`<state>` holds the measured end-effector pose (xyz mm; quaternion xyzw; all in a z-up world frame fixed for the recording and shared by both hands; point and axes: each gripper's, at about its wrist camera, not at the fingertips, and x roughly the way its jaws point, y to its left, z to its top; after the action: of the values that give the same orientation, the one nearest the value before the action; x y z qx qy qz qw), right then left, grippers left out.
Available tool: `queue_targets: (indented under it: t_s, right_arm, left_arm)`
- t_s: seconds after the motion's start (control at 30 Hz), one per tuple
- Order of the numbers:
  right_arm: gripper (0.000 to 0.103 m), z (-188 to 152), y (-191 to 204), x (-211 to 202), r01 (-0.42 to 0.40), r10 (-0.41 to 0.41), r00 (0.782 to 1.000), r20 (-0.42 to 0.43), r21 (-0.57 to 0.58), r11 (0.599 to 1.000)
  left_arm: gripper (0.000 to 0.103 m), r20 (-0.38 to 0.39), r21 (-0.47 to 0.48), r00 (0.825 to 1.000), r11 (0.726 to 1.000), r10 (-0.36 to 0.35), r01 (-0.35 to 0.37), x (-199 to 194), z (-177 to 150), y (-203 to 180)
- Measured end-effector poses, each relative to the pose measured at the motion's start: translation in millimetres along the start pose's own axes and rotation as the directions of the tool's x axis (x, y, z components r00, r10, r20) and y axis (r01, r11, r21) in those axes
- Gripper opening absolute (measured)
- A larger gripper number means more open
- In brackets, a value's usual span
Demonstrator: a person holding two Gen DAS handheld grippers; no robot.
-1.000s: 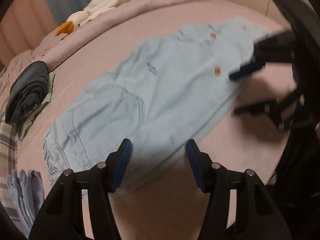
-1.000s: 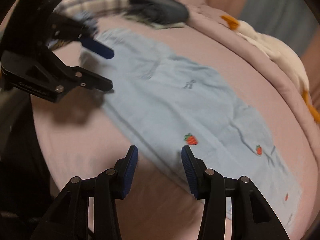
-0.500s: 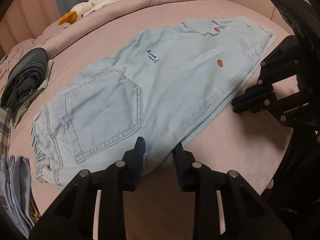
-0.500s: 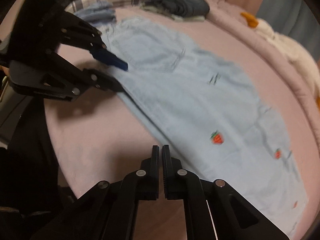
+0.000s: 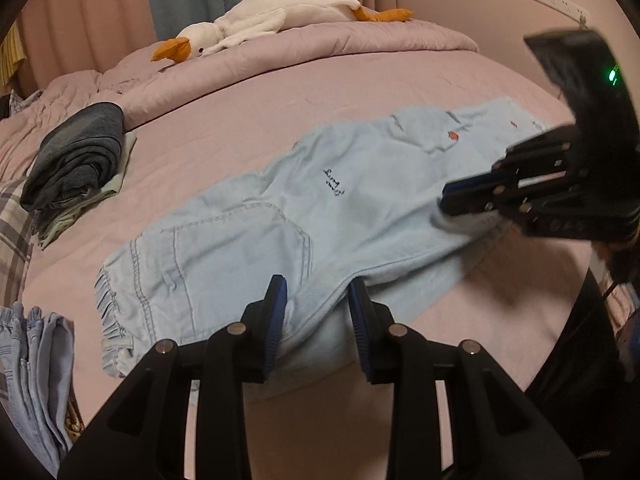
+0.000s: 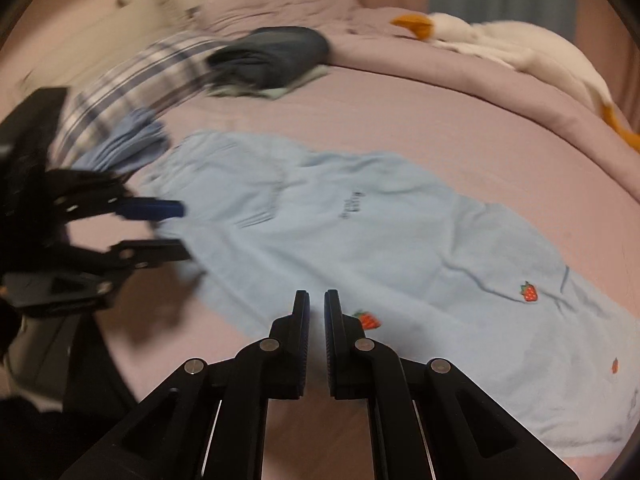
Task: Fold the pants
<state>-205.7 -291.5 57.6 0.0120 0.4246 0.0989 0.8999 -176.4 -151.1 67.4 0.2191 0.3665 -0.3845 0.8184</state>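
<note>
Light blue pants (image 5: 280, 232) with strawberry patches lie along the near side of the pink bed (image 5: 280, 92), waistband to the left. My left gripper (image 5: 318, 300) is shut on the near edge of the pants below the back pocket and lifts it. My right gripper (image 6: 317, 304) is shut on the near edge of the pants (image 6: 360, 232) further down the leg, beside a strawberry patch (image 6: 370, 321). Each gripper shows in the other's view: the right gripper (image 5: 472, 196) and the left gripper (image 6: 176, 232).
A folded dark garment pile (image 5: 76, 164) lies at the back left of the bed. Folded light blue clothes (image 5: 36, 352) sit at the left edge on a plaid cloth (image 6: 132, 80). A white goose plush (image 5: 272, 16) lies on the rolled duvet.
Both grippers went from open above the pants to closed on the near edge. The edge has lifted off the bed, and both views have risen.
</note>
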Motion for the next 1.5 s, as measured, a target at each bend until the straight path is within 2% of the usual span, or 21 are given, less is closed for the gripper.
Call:
queue_targets:
  t_s: [0.1,0.17,0.23,0.3,0.37,0.43,0.5,0.57,0.63,0.73,0.83,0.9,0.97,1.0,1.07,1.13,1.23,1.3,1.37,1.43,1.5]
  right_arm:
    - [0.005,0.7,-4.4,11.6,0.008,-0.008,1.0,-0.015,0.044,0.999]
    - [0.005,-2.4,-6.4,19.2,0.001,0.002,0.999,-0.041,0.058,0.998]
    - [0.005,-10.3,-5.1,27.3,-0.015,0.021,0.996,-0.091,0.061,0.998]
    - [0.005,-22.8,3.9,37.6,-0.039,0.046,0.983,-0.175,0.043,0.998]
    - [0.005,-28.9,13.8,31.4,-0.05,0.047,0.984,-0.174,-0.013,0.999]
    - [0.006,-32.2,16.6,27.1,-0.1,0.094,0.972,-0.217,-0.017,0.995]
    - [0.006,-34.4,17.6,24.8,-0.087,0.076,0.967,-0.244,-0.034,0.996]
    - [0.006,-30.4,16.9,16.5,-0.092,0.084,0.972,-0.221,-0.026,0.995]
    - [0.006,-17.7,16.2,6.6,-0.106,0.104,0.983,-0.154,-0.006,0.994]
    - [0.006,1.9,13.5,8.0,-0.067,0.069,0.994,-0.085,0.025,0.997]
    - [0.007,13.6,10.1,27.2,-0.046,0.052,0.996,-0.068,0.084,0.995]
    - [0.007,12.1,12.4,41.3,-0.043,0.051,0.995,-0.084,0.087,0.995]
    - [0.008,-0.3,21.8,57.3,-0.014,0.022,0.986,-0.167,0.048,0.999]
    - [0.009,-7.9,29.1,60.0,-0.025,0.028,0.982,-0.187,0.018,1.0]
    - [0.011,-14.3,39.6,52.7,-0.021,0.011,0.98,-0.197,-0.052,0.998]
    - [0.011,-14.4,35.9,46.8,-0.057,0.046,0.968,-0.247,-0.038,0.998]
    - [0.02,-10.6,18.9,37.4,-0.125,0.133,0.962,-0.239,0.049,0.991]
    - [0.031,-2.7,3.0,28.4,-0.132,0.152,0.973,-0.176,0.119,0.984]
    - [0.051,5.4,-13.7,22.1,-0.136,0.162,0.981,-0.107,0.211,0.968]
    - [0.053,14.3,-33.1,22.9,-0.148,0.173,0.983,-0.061,0.297,0.943]
    - [0.053,20.4,-46.3,30.0,-0.149,0.177,0.983,-0.049,0.347,0.926]
  left_arm:
    - [0.033,0.009,-0.018,1.0,1.0,-0.013,0.013,1.0,2.7,1.9]
    - [0.034,0.012,-0.025,0.999,0.999,-0.046,0.046,0.1,4.0,3.6]
    - [0.035,0.024,-0.023,0.997,0.997,-0.07,0.071,-3.9,5.7,5.6]
    - [0.04,0.023,-0.003,0.995,0.995,-0.102,0.102,-9.6,7.1,6.8]
    - [0.05,0.037,0.006,0.996,0.996,-0.086,0.086,-13.8,8.7,11.3]
    - [0.052,0.047,0.002,0.998,0.999,-0.048,0.048,-13.1,12.1,17.8]
    - [0.052,0.053,-0.032,0.998,0.998,-0.043,0.045,-8.0,18.1,26.1]
    - [0.052,0.05,-0.071,0.997,0.995,-0.059,0.063,1.3,23.4,30.9]
    - [0.052,0.032,-0.091,0.997,0.993,-0.069,0.071,12.4,26.5,28.3]
    - [0.05,-0.044,-0.077,0.997,0.995,-0.064,0.061,34.0,22.8,15.9]
    - [0.051,-0.162,-0.047,0.983,0.996,-0.081,0.074,53.6,-0.9,-0.1]
    - [0.051,-0.155,0.0,0.985,0.997,-0.075,0.076,48.8,-14.9,-8.9]
    - [0.052,-0.153,-0.01,0.98,0.991,-0.13,0.13,37.9,-26.4,-8.3]
    - [0.053,-0.161,-0.023,0.975,0.989,-0.15,0.149,33.3,-31.1,-5.3]
    - [0.052,-0.15,-0.017,0.977,0.988,-0.151,0.15,24.0,-35.1,-1.9]
    - [0.052,-0.144,-0.033,0.979,0.989,-0.144,0.141,16.1,-30.9,2.9]
    - [0.055,-0.062,-0.073,0.99,0.99,-0.127,0.123,0.2,-17.4,13.1]
    - [0.066,-0.016,-0.117,0.994,0.988,-0.107,0.104,-4.0,-6.1,24.5]
    - [0.068,0.016,-0.18,0.998,0.981,-0.068,0.07,-3.0,5.6,43.0]
    - [0.068,0.029,-0.25,0.998,0.967,-0.049,0.055,2.9,12.5,64.5]
    - [0.068,0.038,-0.314,0.998,0.948,-0.04,0.05,7.7,13.0,81.2]
